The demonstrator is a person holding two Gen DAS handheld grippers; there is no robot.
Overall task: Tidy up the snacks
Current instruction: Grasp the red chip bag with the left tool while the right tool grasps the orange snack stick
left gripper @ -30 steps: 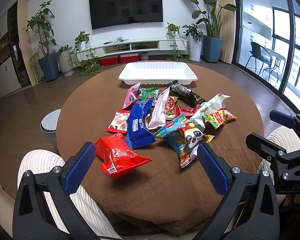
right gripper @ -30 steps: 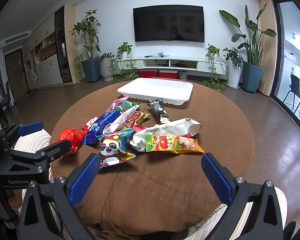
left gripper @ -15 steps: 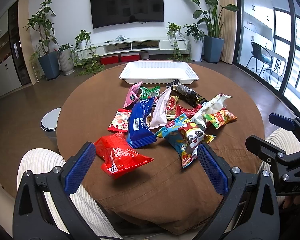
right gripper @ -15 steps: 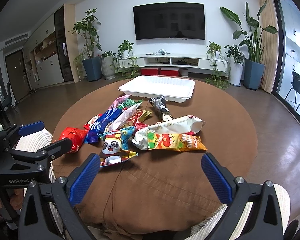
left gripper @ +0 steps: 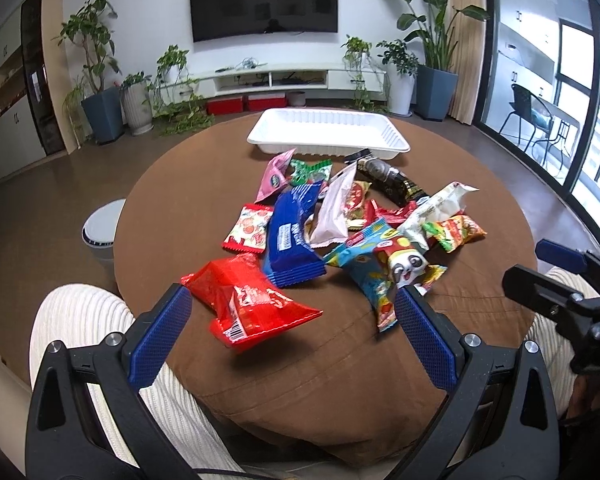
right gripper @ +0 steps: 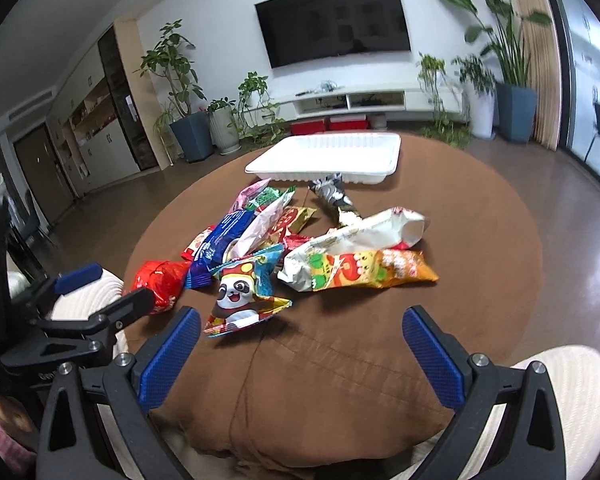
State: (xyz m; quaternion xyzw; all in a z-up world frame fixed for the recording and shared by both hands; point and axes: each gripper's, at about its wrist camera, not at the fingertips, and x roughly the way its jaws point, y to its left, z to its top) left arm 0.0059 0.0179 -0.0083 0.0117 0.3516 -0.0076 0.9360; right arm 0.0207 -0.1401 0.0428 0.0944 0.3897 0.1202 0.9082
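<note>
Several snack packets lie heaped mid-table on a brown cloth: a red bag nearest me, a blue pack, a panda packet, a white bag and an orange-green one. Behind the heap sits an empty white tray. My left gripper is open above the table's near edge, just short of the red bag. My right gripper is open too, with the panda packet just beyond its left finger.
The round table ends close in front of my cream-trousered knees. A small white bin stands on the floor at the left. Plants, a TV unit and windows ring the room far behind.
Both grippers have edged forward toward the heap. The right one has also tilted and swung left, bringing the panda packet closer. No packet has moved.
</note>
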